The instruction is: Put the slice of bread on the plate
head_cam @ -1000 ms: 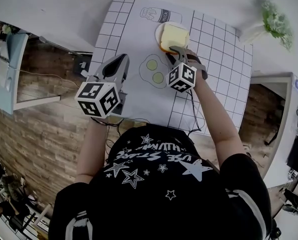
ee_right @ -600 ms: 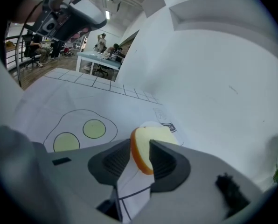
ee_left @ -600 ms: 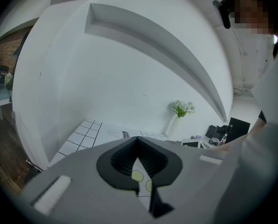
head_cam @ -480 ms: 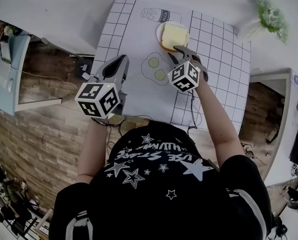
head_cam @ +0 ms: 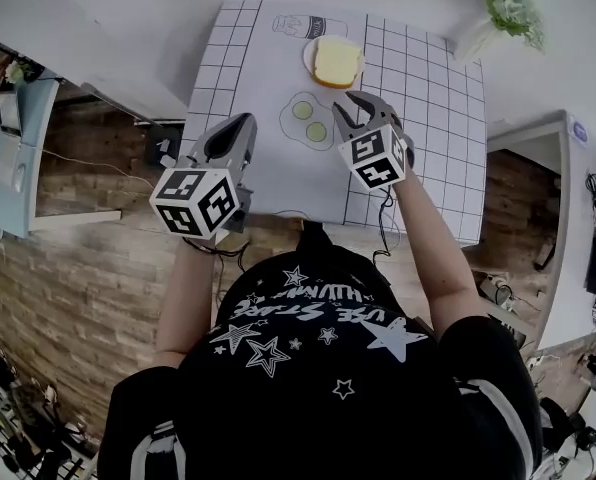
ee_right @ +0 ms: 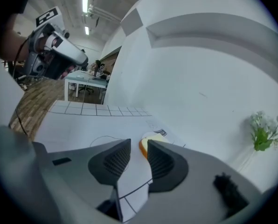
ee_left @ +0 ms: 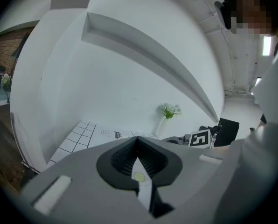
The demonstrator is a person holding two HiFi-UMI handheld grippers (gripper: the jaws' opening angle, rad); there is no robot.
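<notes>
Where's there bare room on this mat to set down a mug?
Free: the grid squares right of the plate, out to the mat's right edge, and the stretch between the left claw and right claw. Crowded only at the plate, filled by the bread.

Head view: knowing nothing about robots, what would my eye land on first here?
Probably the black-and-white marker cubes on the left gripper and the right gripper, held over the gridded mat. Next, the slice of bread lying on the plate at the mat's far end, just beyond the right gripper's open, empty jaws. The fried eggs drawn on the mat between the grippers also stand out.
</notes>
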